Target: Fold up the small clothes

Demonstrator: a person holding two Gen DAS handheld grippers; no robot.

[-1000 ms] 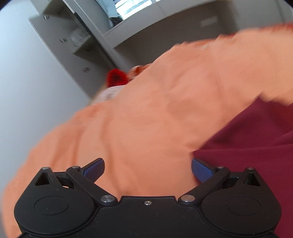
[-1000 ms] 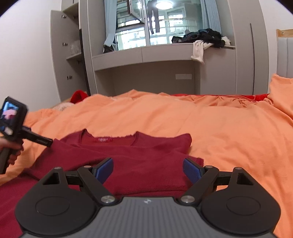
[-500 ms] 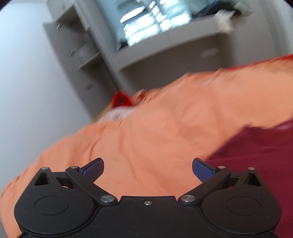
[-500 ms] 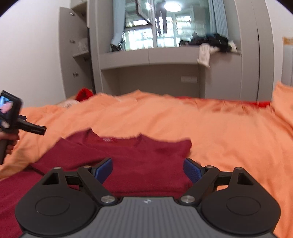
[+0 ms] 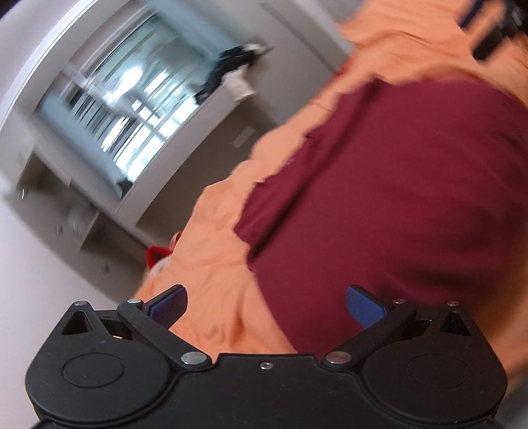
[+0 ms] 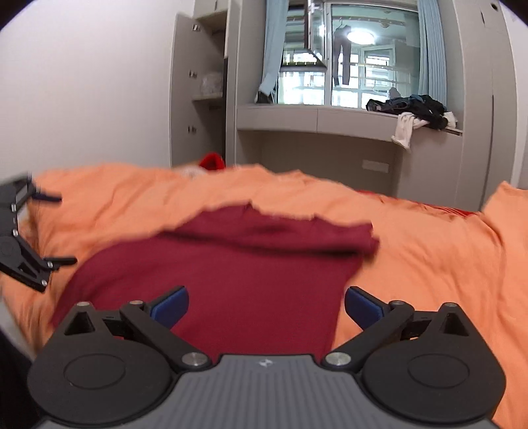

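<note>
A dark red shirt (image 6: 237, 264) lies flat on the orange bedspread (image 6: 429, 257), its collar end away from me. It also shows in the tilted, blurred left wrist view (image 5: 412, 198). My right gripper (image 6: 266, 305) is open and empty just above the shirt's near part. My left gripper (image 5: 266, 305) is open and empty at the shirt's left edge, and it appears at the left rim of the right wrist view (image 6: 36, 227). The right gripper shows faintly at the top right of the left wrist view (image 5: 491, 29).
A grey built-in desk and window ledge (image 6: 330, 122) stand behind the bed, with a pile of dark and white clothes (image 6: 415, 112) on the ledge. An open cabinet (image 6: 204, 99) stands at the left. Something red (image 6: 213, 161) lies at the bed's far side.
My left gripper has rolled and swung toward the shirt, which now fills its view. My right gripper has tilted upward and moved closer over the shirt. Both stay open.
</note>
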